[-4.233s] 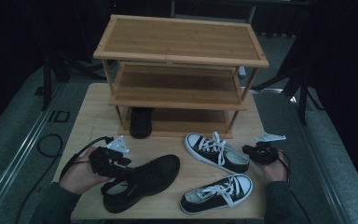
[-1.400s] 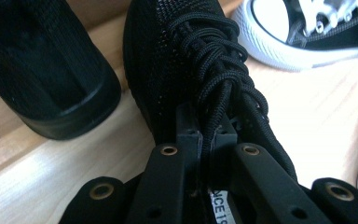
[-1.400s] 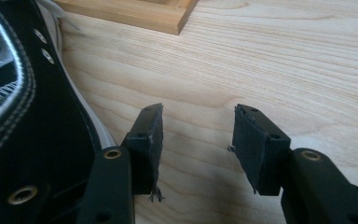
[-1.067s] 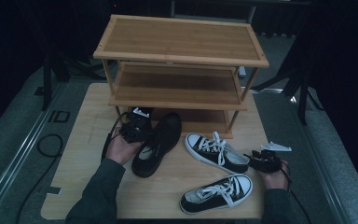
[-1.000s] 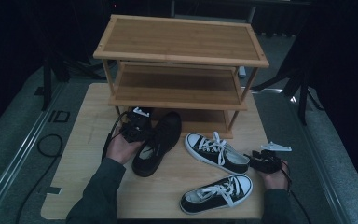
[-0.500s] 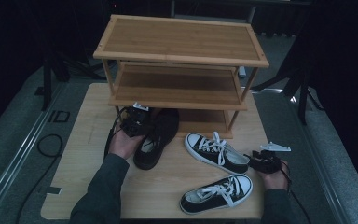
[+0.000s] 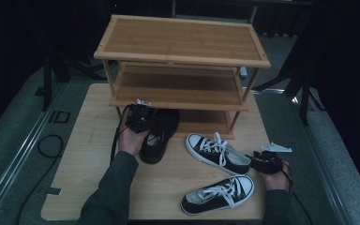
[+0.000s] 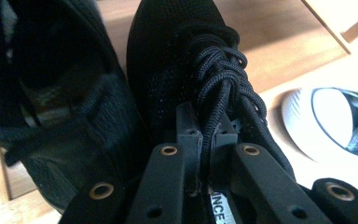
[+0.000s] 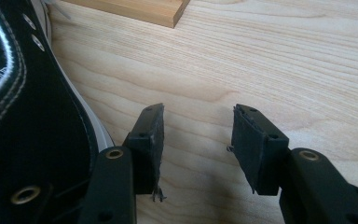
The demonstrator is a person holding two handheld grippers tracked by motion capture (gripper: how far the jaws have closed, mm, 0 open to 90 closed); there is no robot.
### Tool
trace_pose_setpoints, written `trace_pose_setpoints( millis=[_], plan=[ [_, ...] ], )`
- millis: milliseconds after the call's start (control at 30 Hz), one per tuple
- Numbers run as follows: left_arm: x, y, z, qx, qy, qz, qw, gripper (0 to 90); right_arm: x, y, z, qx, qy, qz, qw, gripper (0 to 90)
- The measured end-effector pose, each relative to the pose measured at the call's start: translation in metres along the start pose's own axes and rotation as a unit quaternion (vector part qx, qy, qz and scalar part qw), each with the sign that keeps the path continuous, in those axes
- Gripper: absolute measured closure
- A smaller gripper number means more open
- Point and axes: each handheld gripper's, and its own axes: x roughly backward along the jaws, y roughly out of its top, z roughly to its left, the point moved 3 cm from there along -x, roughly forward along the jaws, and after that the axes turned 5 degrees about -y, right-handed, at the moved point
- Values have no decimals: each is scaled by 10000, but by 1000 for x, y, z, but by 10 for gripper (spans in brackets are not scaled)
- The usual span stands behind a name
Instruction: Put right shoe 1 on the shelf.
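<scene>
While the nearest black-and-white sneaker [image 7: 218, 193] lies loose by the counter's [image 7: 89, 164] front edge, the right gripper [image 7: 258, 162] rests low on the wood beside the 2nd sneaker [image 7: 218, 153], its fingers [image 9: 151, 135] parted with nothing between them. It looks parked there, ready to take that sneaker's heel once the other hand is done.

Further in, the left gripper [image 7: 140, 117] has its fingers [image 8: 189, 128] clenched on the laces and tongue of a black shoe [image 7: 159, 136]. That is a sensible hold: the laced throat gives narrow fingers something to pinch. The shoe's toe already points under the bamboo rack [image 7: 180, 56] onto its bottom shelf, heel out on the counter. Another black shoe [image 8: 51, 112] sits just beside it on that shelf, so this one seems to be going in as its pair.
</scene>
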Motion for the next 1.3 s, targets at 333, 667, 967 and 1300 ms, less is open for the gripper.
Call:
trace_pose_setpoints(
  millis=[333,667,967,1300],
  plan=[
    [-6,0,-1,92,372,-108,9992,861,1,0,0,22,-24,-22,10000,539],
    [-3,-2,-2,-10,498,-296,9983,753,1,-1,0,22,-46,-57,10000,537],
    [18,-9,2,15,157,-397,9991,618,0,-2,0,23,-49,-41,10000,533],
    [42,-23,-1,-139,7,-438,9989,600,0,-3,0,18,-49,-27,10000,532]
  ],
)
